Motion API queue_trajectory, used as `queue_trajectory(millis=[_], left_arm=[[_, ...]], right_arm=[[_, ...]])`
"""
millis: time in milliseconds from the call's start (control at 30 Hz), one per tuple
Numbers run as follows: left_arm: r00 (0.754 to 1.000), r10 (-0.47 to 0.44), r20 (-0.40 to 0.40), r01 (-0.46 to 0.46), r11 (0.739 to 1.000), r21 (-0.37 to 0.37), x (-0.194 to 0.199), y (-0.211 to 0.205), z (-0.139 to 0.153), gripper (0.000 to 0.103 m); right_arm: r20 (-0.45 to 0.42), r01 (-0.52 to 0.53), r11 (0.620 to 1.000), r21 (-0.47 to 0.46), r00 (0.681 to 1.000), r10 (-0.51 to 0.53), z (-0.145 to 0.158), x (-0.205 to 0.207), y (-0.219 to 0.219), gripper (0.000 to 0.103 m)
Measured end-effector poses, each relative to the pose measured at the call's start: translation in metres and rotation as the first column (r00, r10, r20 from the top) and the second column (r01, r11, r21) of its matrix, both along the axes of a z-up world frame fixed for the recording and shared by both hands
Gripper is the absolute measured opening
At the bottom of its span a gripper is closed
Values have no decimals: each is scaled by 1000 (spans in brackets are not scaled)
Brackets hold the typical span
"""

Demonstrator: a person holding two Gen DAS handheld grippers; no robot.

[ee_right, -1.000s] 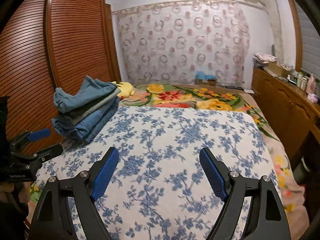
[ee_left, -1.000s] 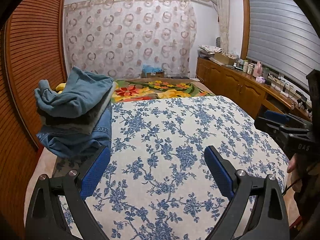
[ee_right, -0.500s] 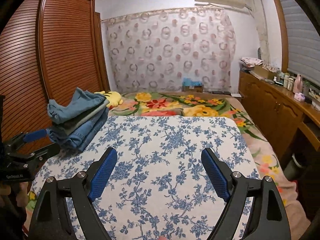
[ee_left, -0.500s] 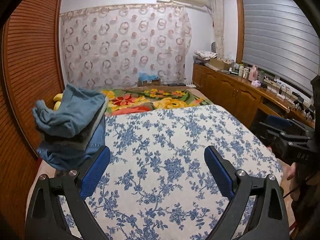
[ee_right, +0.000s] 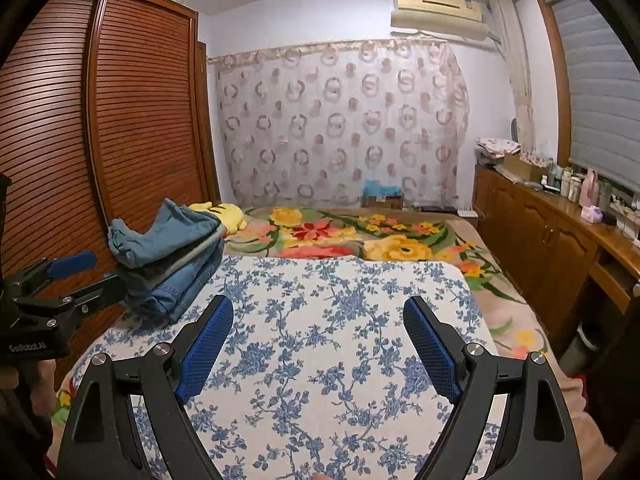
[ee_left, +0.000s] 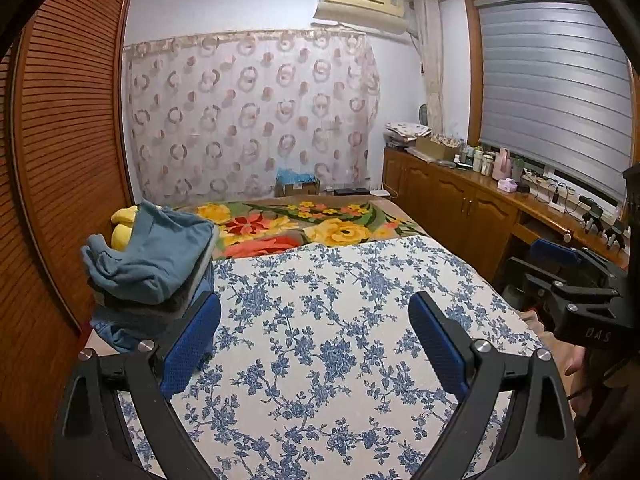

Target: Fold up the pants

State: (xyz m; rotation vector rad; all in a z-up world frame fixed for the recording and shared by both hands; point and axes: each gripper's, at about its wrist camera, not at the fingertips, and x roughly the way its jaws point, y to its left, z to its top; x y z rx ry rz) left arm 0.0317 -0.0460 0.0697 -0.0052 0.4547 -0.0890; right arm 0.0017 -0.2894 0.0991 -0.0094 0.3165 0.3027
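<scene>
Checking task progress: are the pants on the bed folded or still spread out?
Folded. The pants sit as a compact stack at the left edge of the blue floral bedspread; nothing lies spread flat on it.

Both hand-held grippers raised, pitched up; bed (ee_left: 320, 300) lower in views.

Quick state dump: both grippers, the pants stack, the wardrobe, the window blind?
left gripper: open, nothing between the pads
right gripper: open, empty
stack of pants: folded, piled at the bed's left edge, top teal pair rumpled
blue floral cover: spread flat on the bed, no garment on its middle
wardrobe doors: closed
window blind: lowered
</scene>
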Motion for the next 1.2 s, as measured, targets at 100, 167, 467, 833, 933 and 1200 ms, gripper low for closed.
queue_trajectory(millis=[100, 167, 467, 833, 933, 1200], left_arm=[[1000, 6, 12, -6, 1000, 0, -4, 2, 5, 95], [1000, 9, 22, -9, 1000, -3, -6, 3, 9, 95], [998, 23, 58, -23, 1000, -6, -16, 7, 21, 95], [997, 41, 70, -41, 999, -7, -20, 13, 22, 95], [997, 46, 69, -45, 999, -9, -20, 16, 21, 95], [997, 45, 67, -44, 999, -8, -20, 17, 21, 95]], right_arm=[[14, 2, 1000, 1, 1000, -2, 0, 1, 0, 88], [25, 4, 1000, 2, 1000, -4, 0, 0, -1, 89], [66, 20, 1000, 8, 998, -20, -1, -3, -4, 89], [77, 33, 999, 14, 996, -34, -12, 0, -4, 90], [73, 31, 999, 16, 997, -32, -13, 2, -3, 90], [70, 30, 999, 12, 997, -31, -11, 1, -4, 90]])
